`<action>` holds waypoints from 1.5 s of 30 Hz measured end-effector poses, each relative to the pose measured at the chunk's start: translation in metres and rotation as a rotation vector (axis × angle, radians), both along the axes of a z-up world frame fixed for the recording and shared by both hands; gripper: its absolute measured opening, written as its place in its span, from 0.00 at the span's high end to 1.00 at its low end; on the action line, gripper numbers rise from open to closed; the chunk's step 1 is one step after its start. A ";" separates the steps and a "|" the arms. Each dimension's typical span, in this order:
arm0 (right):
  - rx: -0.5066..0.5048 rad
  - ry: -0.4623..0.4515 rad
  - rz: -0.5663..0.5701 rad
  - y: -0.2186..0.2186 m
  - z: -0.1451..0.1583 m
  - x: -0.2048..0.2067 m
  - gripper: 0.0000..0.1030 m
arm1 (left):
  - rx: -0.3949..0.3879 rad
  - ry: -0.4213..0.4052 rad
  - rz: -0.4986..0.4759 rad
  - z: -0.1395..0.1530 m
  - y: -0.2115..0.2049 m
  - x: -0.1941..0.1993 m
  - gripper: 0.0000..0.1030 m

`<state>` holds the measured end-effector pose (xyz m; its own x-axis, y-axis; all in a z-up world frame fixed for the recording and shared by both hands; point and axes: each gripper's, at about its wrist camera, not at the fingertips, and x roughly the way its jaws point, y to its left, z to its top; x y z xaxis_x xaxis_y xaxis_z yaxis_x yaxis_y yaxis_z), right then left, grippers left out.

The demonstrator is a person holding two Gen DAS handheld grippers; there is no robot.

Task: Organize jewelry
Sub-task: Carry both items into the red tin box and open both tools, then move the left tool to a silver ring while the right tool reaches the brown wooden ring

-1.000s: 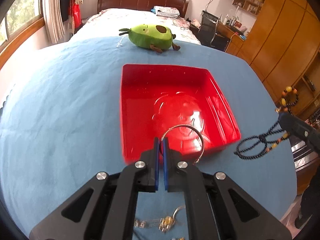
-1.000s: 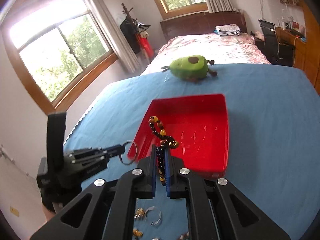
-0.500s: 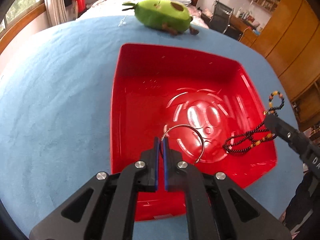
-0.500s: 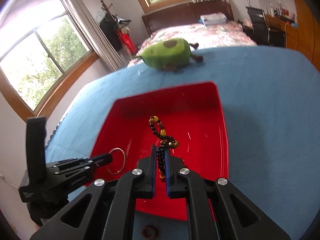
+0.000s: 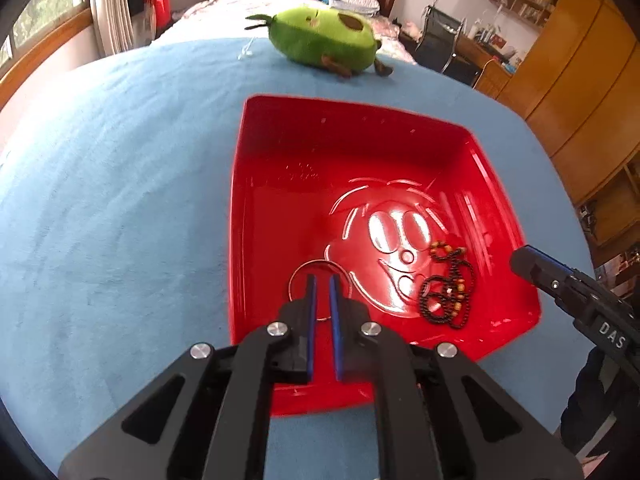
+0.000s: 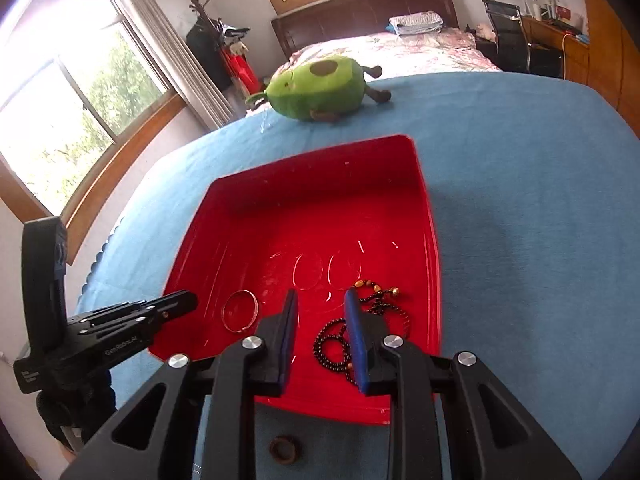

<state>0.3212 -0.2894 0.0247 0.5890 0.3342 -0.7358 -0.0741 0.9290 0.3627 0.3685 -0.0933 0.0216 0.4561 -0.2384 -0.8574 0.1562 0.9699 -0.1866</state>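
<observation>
A red tray (image 5: 256,184) (image 6: 434,248) sits on the blue cloth. A silver bangle (image 6: 240,311) lies in its near left part; in the left wrist view the bangle (image 5: 298,274) lies just past my fingertips. A black bead necklace (image 5: 444,292) (image 6: 332,344) with orange beads lies in the tray's near right. My left gripper (image 5: 322,280) is open a little and empty over the bangle. My right gripper (image 6: 320,300) is open and empty above the necklace. It also shows at the right in the left wrist view (image 5: 532,264).
A green avocado plush (image 5: 324,42) (image 6: 320,90) lies beyond the tray on the blue cloth. A dark brown ring (image 6: 285,449) lies on the cloth in front of the tray. A bed, a window and wooden cupboards stand behind.
Both grippers opened. The bangle dropped from the left gripper into the tray, and the bead necklace dropped from the right gripper into the tray.
</observation>
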 end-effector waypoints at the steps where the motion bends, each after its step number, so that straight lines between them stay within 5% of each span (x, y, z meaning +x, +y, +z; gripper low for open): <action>1: 0.000 -0.004 0.000 0.000 0.002 -0.001 0.76 | 0.005 -0.012 -0.001 0.005 0.000 -0.005 0.93; 3: 0.002 -0.009 -0.001 0.001 0.007 -0.003 0.76 | -0.003 -0.036 -0.016 0.017 -0.001 -0.017 0.93; 7: 0.001 -0.024 0.006 0.005 0.016 -0.014 0.76 | -0.004 -0.077 -0.045 0.035 -0.005 -0.037 0.67; 13: 0.006 -0.029 0.036 0.011 0.020 -0.038 0.76 | 0.006 -0.129 -0.061 0.053 -0.002 -0.072 0.56; 29: -0.017 0.082 0.116 0.032 -0.027 -0.103 0.76 | 0.094 -0.024 -0.039 0.000 0.027 -0.120 0.55; 34: -0.002 0.128 0.104 0.034 -0.049 -0.102 0.76 | 0.087 0.054 -0.054 -0.028 0.017 -0.125 0.57; 45: 0.001 0.181 0.070 0.041 -0.069 -0.084 0.78 | 0.103 0.063 -0.112 -0.045 0.003 -0.138 0.57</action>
<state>0.2370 -0.2480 -0.0441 0.4222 0.3708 -0.8272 -0.0721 0.9234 0.3771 0.2304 -0.0906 -0.0232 0.3766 -0.1939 -0.9058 0.2553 0.9617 -0.0997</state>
